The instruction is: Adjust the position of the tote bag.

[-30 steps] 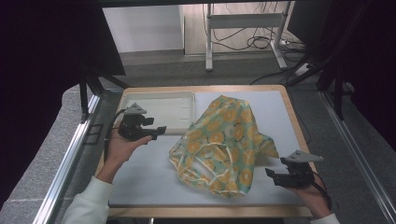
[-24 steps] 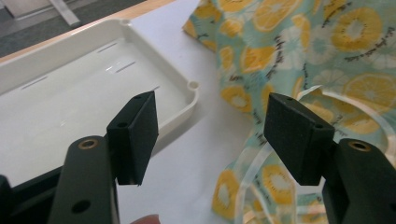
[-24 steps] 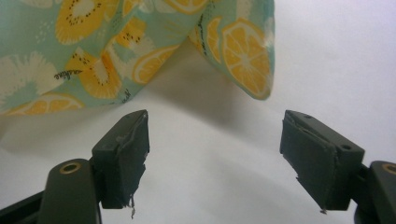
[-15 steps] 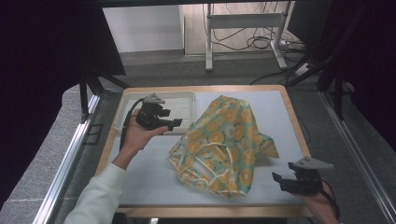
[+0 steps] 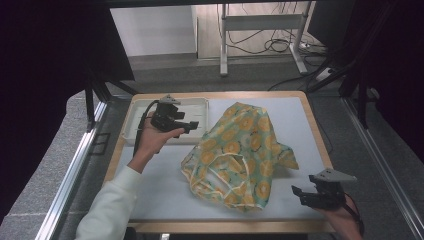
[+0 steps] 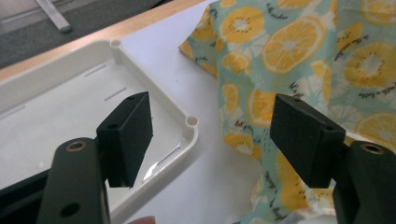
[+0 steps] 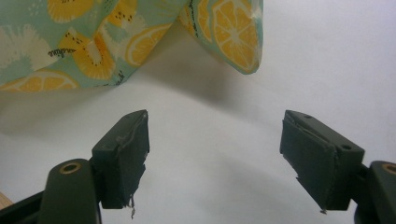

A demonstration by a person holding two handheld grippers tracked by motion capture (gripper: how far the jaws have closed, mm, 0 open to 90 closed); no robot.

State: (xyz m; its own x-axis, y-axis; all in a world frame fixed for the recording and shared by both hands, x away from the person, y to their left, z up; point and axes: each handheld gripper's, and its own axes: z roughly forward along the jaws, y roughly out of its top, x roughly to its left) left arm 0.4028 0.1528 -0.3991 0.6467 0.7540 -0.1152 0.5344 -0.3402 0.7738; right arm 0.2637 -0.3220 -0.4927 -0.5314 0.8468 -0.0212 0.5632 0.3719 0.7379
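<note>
On the white table (image 5: 160, 192), both tongs (image 6: 212, 135) (image 7: 215, 154) gape empty; high view adds the whole citrus-print cloth (image 5: 240, 155).

Bare counter (image 5: 150, 195) along near and far right edges; crumpled cloth (image 5: 240, 150) blocking the middle, white tray (image 5: 131, 120) filling far left corner.

No legible txt, cloth (image 6: 299, 51) print blurry.
</note>
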